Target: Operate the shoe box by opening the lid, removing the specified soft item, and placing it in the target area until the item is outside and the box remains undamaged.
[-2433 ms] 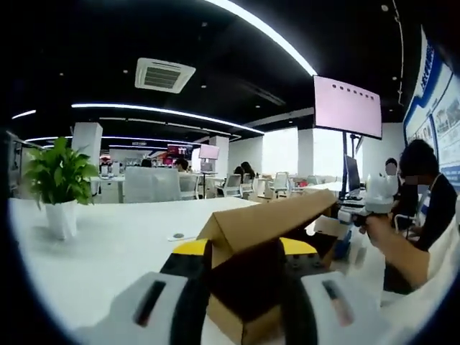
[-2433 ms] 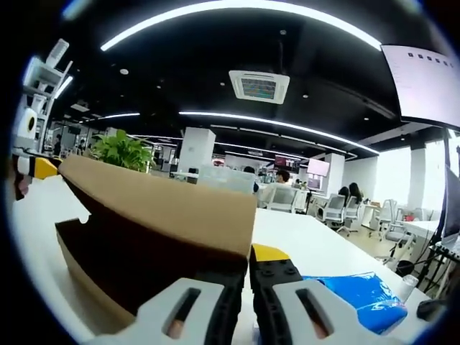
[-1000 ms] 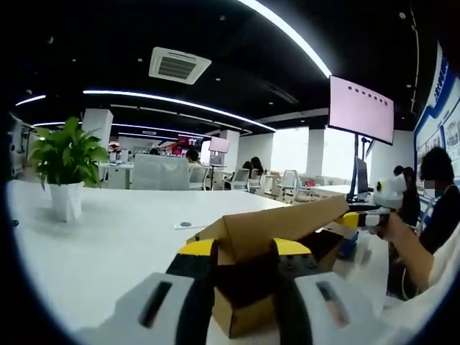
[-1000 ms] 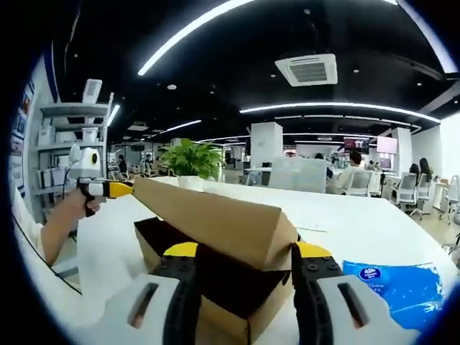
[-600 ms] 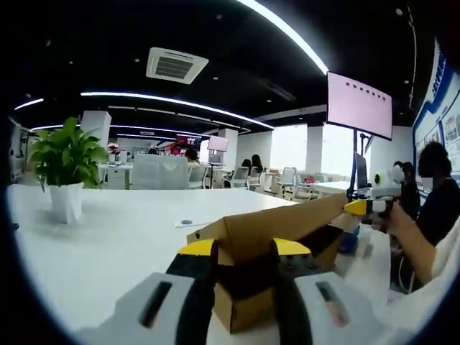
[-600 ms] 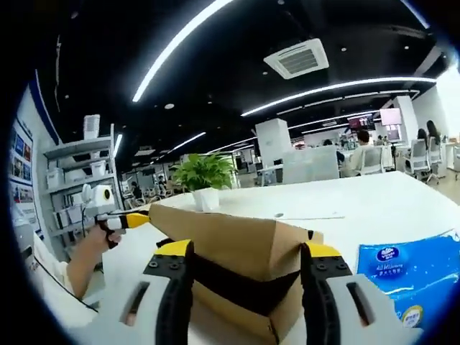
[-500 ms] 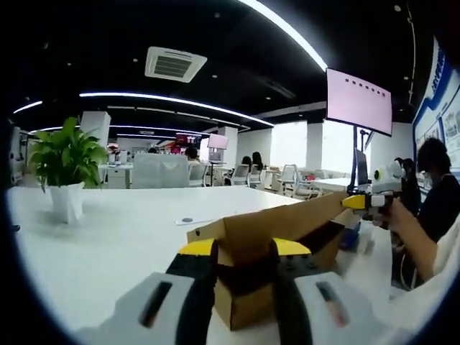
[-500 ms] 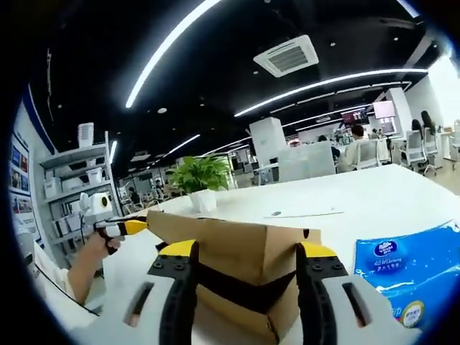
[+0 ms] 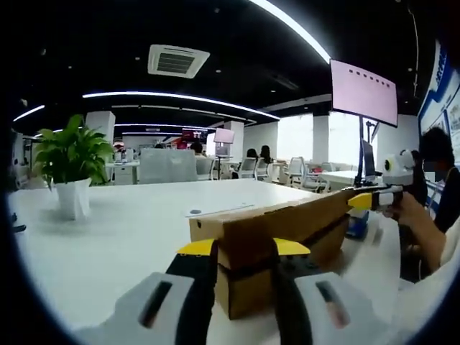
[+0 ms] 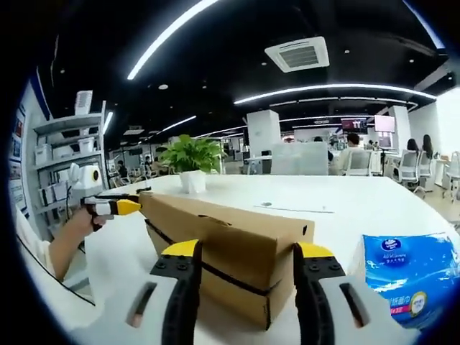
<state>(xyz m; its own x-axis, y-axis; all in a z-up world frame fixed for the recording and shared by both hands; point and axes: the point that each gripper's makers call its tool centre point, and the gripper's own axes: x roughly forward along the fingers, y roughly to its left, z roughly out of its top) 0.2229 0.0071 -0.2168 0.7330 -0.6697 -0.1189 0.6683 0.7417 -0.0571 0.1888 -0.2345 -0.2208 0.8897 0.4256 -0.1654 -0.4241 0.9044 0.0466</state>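
Left gripper view:
Box: the shoe box lies on the white table, lid down, beyond the plant.
Left gripper: jaws spread, straddling the box's near end, gripping nothing.

Right gripper view:
Right gripper: jaws parted around the box's end, empty.
Pack: blue tissue pack beside the box.
Handling: light, crushable cardboard; lift at the lid's edge.

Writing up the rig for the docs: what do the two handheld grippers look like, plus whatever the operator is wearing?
Both match: the left gripper and right gripper have pale grey jaw bodies with dark oblong slots, black inner faces and yellow tips. Seen from the other side, each has a white housing above a black handle. A hand grips one; a light sleeve shows at the forearm.
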